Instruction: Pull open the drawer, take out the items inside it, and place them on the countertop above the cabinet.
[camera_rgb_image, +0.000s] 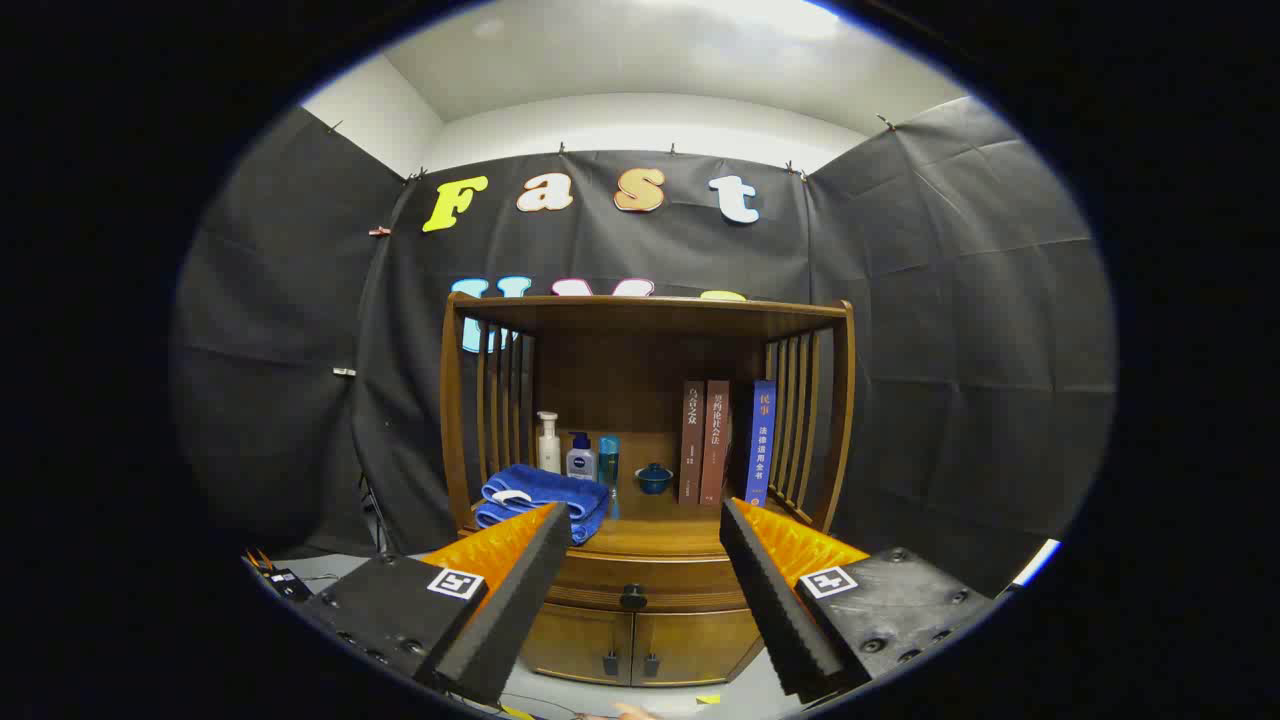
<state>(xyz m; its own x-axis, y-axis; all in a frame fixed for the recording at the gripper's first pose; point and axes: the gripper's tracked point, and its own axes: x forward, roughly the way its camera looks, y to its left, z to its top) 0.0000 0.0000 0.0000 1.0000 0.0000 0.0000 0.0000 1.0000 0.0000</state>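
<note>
1. Gripper view: the gripper (640, 560) has its jaws spread wide and holds nothing; its 2 fingers (505, 610) point at a wooden cabinet (648, 610).
2. Landmark: the dark round drawer knob (632, 597), seen in the gap between the fingers, beyond their tips and untouched.
3. The drawer (645, 582) around the knob is closed, its front flush with the cabinet; whatever lies inside is hidden.
4. Just below the knob are 2 small doors (640, 645), each with a small dark pull near the middle seam.
5. Just above the knob runs the worktop (650, 535) of the cabinet.
6. Above and left of the knob, a folded blue towel (545, 500) lies on the worktop, partly behind the left finger.
7. Behind the towel stand a white pump bottle (548, 442), a blue-capped bottle (581, 458) and a slim teal bottle (609, 462).
8. Straight above the knob, towards the back, sits a small blue lidded cup (654, 478).
9. Above and right of the knob stand 3 upright books: 2 brown books (704, 440) side by side and 1 blue book (762, 440).
10. A slatted wooden shelf frame (650, 312) rises over the worktop.
</note>
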